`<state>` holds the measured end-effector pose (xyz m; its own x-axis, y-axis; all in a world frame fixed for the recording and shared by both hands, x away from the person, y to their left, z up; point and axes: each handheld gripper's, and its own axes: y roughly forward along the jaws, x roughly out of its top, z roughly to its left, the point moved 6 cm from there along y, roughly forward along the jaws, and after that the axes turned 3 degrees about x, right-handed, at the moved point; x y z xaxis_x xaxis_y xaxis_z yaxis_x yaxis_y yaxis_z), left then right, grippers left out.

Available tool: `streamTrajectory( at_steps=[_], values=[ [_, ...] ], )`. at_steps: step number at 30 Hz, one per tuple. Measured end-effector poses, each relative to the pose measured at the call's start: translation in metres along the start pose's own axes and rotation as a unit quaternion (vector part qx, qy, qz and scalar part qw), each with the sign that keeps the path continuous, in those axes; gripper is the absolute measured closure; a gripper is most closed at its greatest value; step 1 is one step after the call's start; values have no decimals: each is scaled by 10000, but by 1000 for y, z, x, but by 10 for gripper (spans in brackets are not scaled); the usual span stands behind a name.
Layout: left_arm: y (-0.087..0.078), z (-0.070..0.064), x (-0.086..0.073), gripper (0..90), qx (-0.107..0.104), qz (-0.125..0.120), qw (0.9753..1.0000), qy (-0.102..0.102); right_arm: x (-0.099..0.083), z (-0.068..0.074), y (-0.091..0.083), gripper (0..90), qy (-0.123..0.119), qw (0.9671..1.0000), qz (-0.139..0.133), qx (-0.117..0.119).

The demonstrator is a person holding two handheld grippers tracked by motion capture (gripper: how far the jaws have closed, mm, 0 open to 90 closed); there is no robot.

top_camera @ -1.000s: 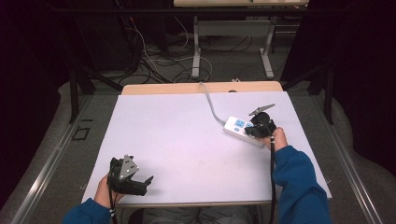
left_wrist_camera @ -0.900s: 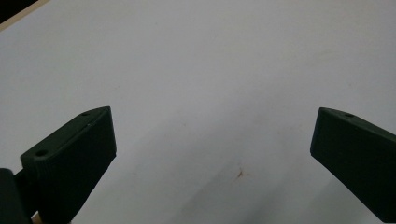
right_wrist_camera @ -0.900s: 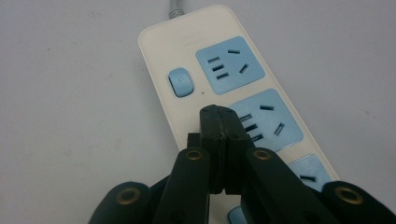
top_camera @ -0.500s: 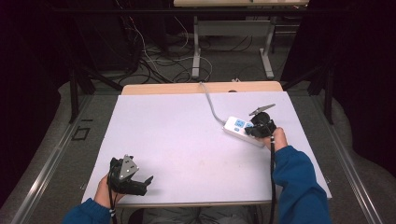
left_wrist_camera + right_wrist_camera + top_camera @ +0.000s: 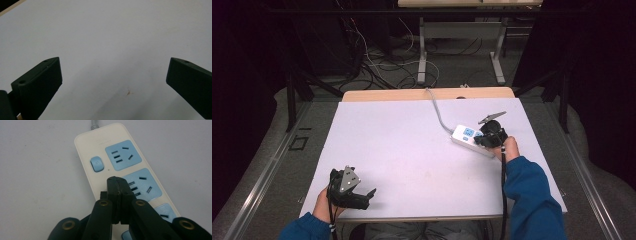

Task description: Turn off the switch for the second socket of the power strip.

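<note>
I see the wide pale-grey tabletop (image 5: 412,150) across the frame's centre. Right of centre lies the white plastic power strip with blue sockets (image 5: 469,137), its grey cable (image 5: 438,111) running upward. My right gripper (image 5: 117,186) sits above it, jaws pressed together, empty. At lower left, my left gripper (image 5: 369,192) rests with jaws wide apart.
</note>
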<state>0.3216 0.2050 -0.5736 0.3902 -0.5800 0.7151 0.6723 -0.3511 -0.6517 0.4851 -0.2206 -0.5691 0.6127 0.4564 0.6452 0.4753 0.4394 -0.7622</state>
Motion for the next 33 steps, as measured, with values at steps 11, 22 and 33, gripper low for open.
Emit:
streamTrajectory(
  at_steps=[11, 22, 33],
  values=[
    [0, 0, 0, 2, 2, -6, 10000, -2, 0, 0, 0, 900, -26, 10000, -14, 11],
    [0, 0, 0, 2, 3, 4, 10000, -3, 1, 0, 0, 900, -222, 9997, 6, -124],
    [0, 0, 0, 2, 0, 9, 10000, -3, 1, 2, 0, 900, -237, 9995, 19, -212]
  ],
)
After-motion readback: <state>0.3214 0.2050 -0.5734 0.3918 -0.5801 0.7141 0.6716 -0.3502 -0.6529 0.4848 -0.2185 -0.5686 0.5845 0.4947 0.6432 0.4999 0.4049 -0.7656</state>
